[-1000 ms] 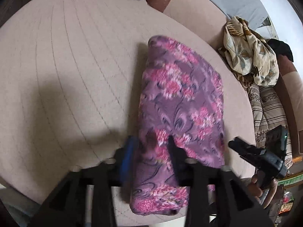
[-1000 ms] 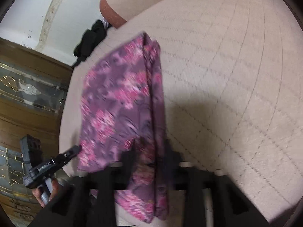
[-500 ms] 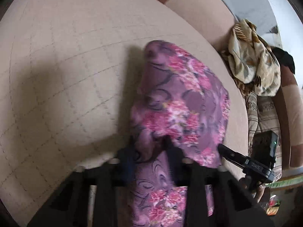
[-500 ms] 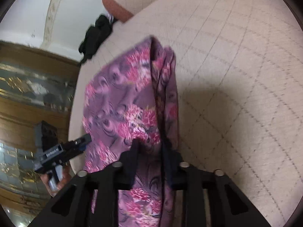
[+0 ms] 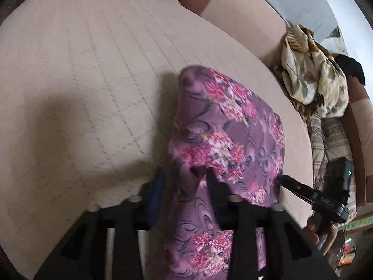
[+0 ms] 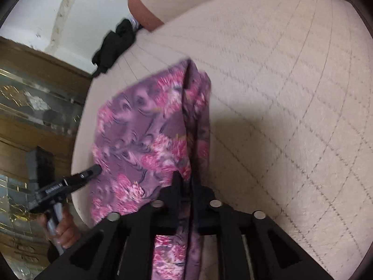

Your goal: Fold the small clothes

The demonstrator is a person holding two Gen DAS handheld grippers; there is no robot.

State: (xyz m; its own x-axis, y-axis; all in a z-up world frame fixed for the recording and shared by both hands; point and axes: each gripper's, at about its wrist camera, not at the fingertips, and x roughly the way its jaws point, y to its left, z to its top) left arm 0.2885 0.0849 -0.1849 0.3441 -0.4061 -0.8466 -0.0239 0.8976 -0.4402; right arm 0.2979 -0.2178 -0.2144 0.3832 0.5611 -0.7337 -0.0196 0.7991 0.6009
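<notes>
A purple cloth with pink flowers (image 5: 228, 126) lies partly folded on the beige quilted surface (image 5: 81, 81). My left gripper (image 5: 186, 177) is shut on the cloth's near edge and holds it lifted, so the cloth drapes over itself. My right gripper (image 6: 186, 182) is shut on the same cloth (image 6: 149, 126) at its other near corner. The right gripper shows in the left wrist view (image 5: 314, 196), the left one in the right wrist view (image 6: 67, 184). The cloth's far end rests on the surface.
A crumpled cream floral cloth (image 5: 312, 79) and striped fabric (image 5: 331, 135) lie beyond the surface's right edge. A black garment (image 6: 116, 44) lies at the far corner. A wooden glass-fronted cabinet (image 6: 35, 107) stands to the left of the surface.
Both grippers closed on the cloth's near edge and lifted it up and forward. The flat cloth now bunches and folds over toward its far end.
</notes>
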